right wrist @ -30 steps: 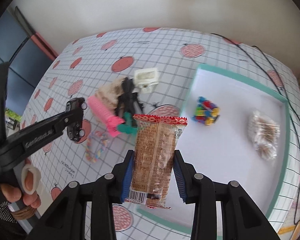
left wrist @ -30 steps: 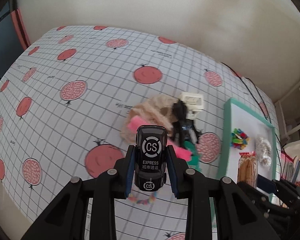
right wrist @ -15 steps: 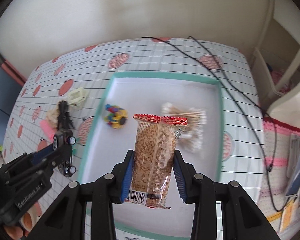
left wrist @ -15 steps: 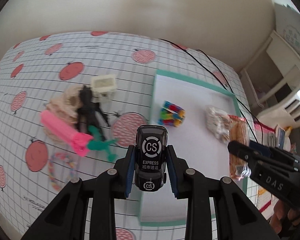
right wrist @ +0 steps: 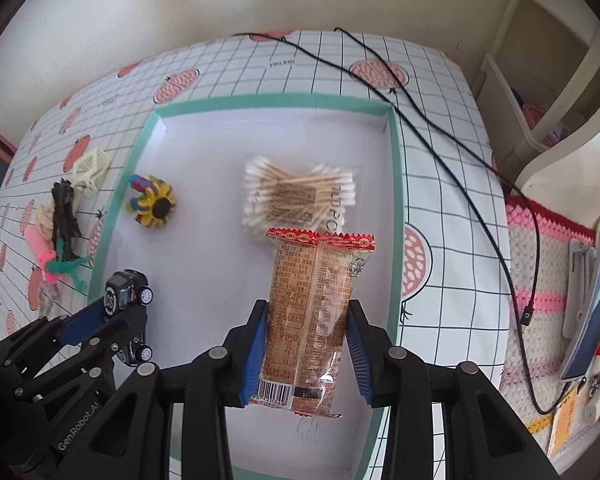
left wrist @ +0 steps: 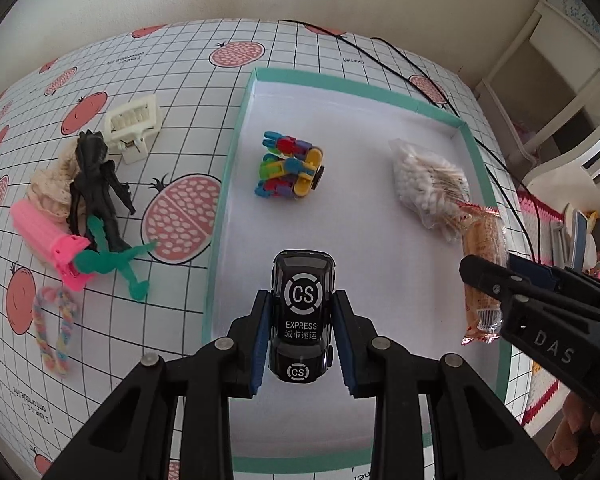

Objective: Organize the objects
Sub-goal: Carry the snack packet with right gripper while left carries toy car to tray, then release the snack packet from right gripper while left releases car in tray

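Observation:
My left gripper [left wrist: 302, 338] is shut on a black toy car [left wrist: 303, 312] and holds it over the near left part of the white tray with a teal rim [left wrist: 232, 152]. My right gripper [right wrist: 306, 350] is shut on a brown snack packet [right wrist: 312, 312] over the tray's right part [right wrist: 396, 184]. In the tray lie a colourful block toy [left wrist: 290, 170] and a bag of cotton swabs [left wrist: 430, 184]. The left gripper with the car also shows in the right wrist view [right wrist: 126, 300]; the right gripper and packet show in the left wrist view [left wrist: 482, 276].
Left of the tray on the grid cloth lie a cream clip [left wrist: 134, 124], a black figure [left wrist: 96, 188], a pink roller [left wrist: 46, 240], a green figure [left wrist: 112, 262], a beige cloth [left wrist: 50, 190] and a pastel braided loop [left wrist: 56, 334]. A black cable [right wrist: 460, 152] runs right of the tray.
Both grippers have swung right from the pile of objects to above the tray, each still holding its object. The tray now fills both views.

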A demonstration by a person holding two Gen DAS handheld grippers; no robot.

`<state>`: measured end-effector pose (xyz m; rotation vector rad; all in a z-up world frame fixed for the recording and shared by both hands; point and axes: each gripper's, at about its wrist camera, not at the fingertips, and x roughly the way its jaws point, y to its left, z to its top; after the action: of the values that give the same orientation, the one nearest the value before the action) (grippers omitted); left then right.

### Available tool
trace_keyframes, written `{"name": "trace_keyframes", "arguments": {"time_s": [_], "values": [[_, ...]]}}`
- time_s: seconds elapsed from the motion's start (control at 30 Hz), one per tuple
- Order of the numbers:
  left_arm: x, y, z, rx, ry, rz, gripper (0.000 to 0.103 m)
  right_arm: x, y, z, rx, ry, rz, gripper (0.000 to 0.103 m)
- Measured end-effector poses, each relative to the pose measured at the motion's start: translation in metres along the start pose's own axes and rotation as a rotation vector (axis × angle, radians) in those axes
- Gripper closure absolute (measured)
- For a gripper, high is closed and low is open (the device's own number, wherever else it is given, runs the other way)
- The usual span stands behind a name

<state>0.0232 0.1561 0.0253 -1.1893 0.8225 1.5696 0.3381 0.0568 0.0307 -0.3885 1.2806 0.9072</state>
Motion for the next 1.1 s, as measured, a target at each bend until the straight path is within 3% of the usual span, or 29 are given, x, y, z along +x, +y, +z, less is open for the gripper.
{"name": "trace_keyframes", "arguments": {"time_s": [0.53,1.1], "values": [[0.011,-0.004,-0.001,0.037,0.001,0.043,0.071,0.017,-0.005,-0.01,0.002,0.042,-0.012,0.063],[-0.007,-0.004,0.003,0.03,-0.021,-0.009,0.067,-0.007,-0.006,-0.019,0.015,-0.011,0.005,0.054]]}}
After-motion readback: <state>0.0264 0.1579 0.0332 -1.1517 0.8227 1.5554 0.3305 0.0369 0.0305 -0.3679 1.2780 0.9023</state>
